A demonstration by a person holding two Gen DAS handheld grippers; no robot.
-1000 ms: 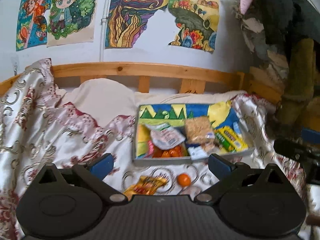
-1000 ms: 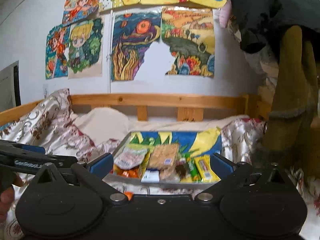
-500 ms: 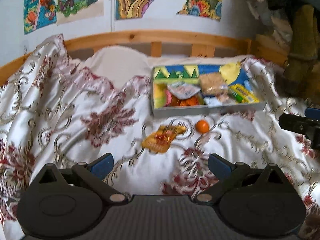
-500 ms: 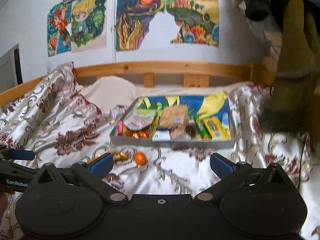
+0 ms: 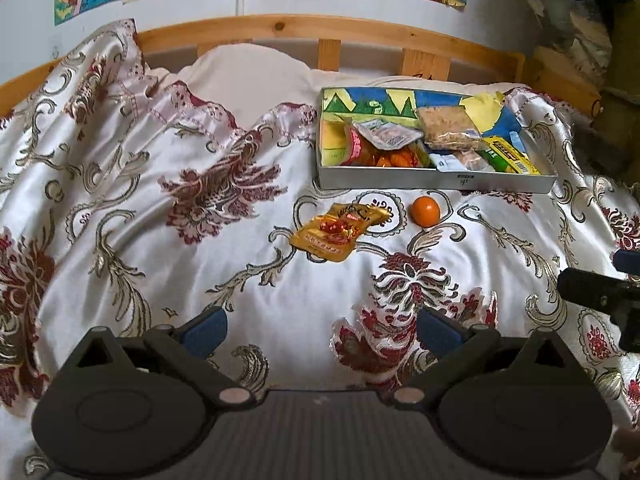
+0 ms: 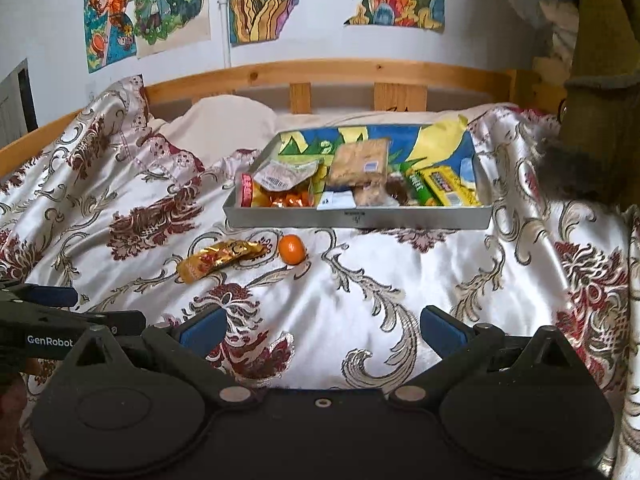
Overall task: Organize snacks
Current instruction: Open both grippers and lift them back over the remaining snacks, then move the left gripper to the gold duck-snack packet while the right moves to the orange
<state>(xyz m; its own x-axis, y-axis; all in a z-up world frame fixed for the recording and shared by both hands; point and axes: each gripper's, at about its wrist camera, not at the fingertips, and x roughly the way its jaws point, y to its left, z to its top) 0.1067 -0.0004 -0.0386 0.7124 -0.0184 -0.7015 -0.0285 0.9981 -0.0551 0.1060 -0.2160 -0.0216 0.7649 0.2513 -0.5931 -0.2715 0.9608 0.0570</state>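
A grey tray (image 5: 436,182) (image 6: 360,218) with several snack packets lies on the patterned bedspread. In front of it, loose on the cover, lie a gold snack packet (image 5: 340,230) (image 6: 219,259) and a small orange (image 5: 426,210) (image 6: 291,249). My left gripper (image 5: 320,330) hovers open well short of both, nothing between its fingers. My right gripper (image 6: 320,330) is open too, empty, further back and to the right. Each gripper's side shows at the edge of the other's view.
The bedspread (image 5: 160,208) is rumpled, with a pillow (image 5: 248,76) under it at the back. A wooden headboard rail (image 6: 320,72) runs behind the tray. Dark hanging clothes (image 6: 600,60) crowd the right side. Posters cover the wall.
Both grippers have drawn back from the tray and tipped downward, so the packet and the orange now show fully in both views. Both stayed open.
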